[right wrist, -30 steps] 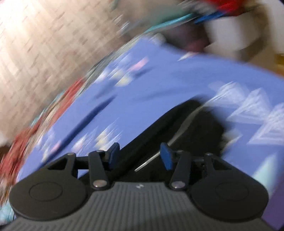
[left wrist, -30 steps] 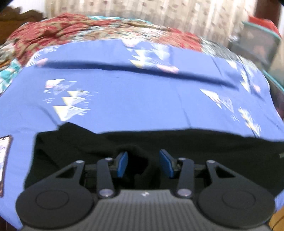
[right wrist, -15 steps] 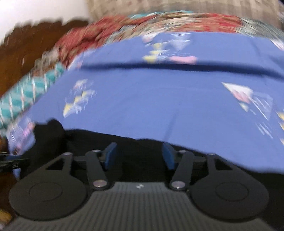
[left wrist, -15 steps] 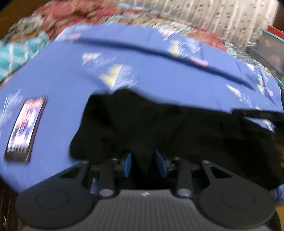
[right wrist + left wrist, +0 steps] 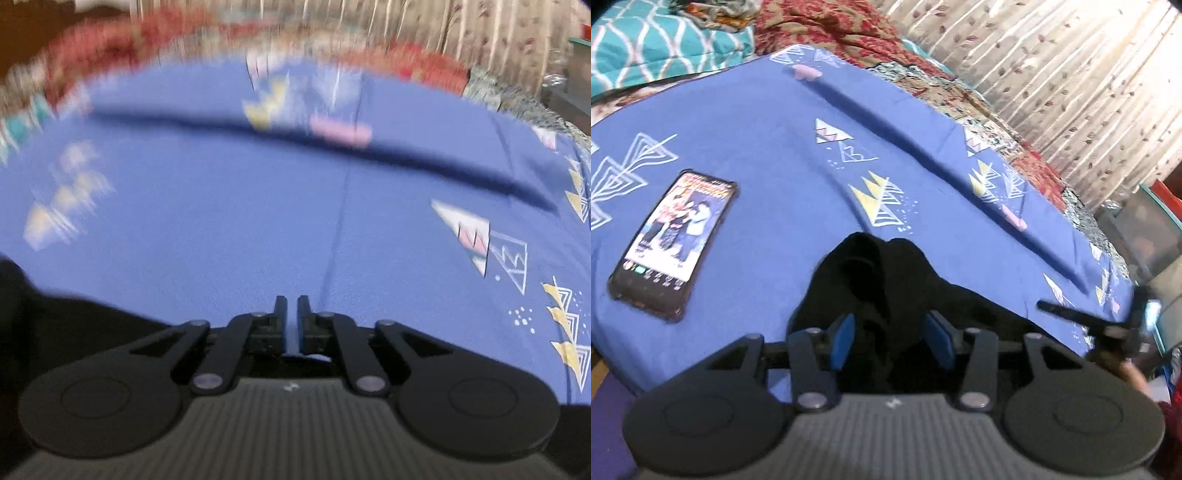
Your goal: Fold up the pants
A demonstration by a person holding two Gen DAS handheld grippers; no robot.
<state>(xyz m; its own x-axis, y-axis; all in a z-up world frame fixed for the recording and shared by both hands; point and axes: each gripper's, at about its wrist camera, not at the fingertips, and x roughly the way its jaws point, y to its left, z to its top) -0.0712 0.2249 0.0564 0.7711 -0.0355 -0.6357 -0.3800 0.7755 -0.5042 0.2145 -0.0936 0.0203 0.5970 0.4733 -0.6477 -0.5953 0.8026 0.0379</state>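
in the left wrist view, the black pants (image 5: 886, 280) are seen bunched in the lower middle of the frame on a blue bedsheet (image 5: 768, 147) printed with triangles. a fold of the dark cloth sits between the blue pads (image 5: 842, 341) of the left gripper (image 5: 891, 341), whose jaws are opening; whether the pads still press on the fabric cannot be told. a smartphone (image 5: 670, 243) with a lit screen is laid flat on the sheet at the left, well apart from the pants. at the right edge a second black tool is partly seen. in the blurred right wrist view, the right gripper (image 5: 291, 321) is shown closing, its jaws almost together with only blue sheet visible in the narrow gap. the pants are found at the lower left of that frame, beside the gripper body.
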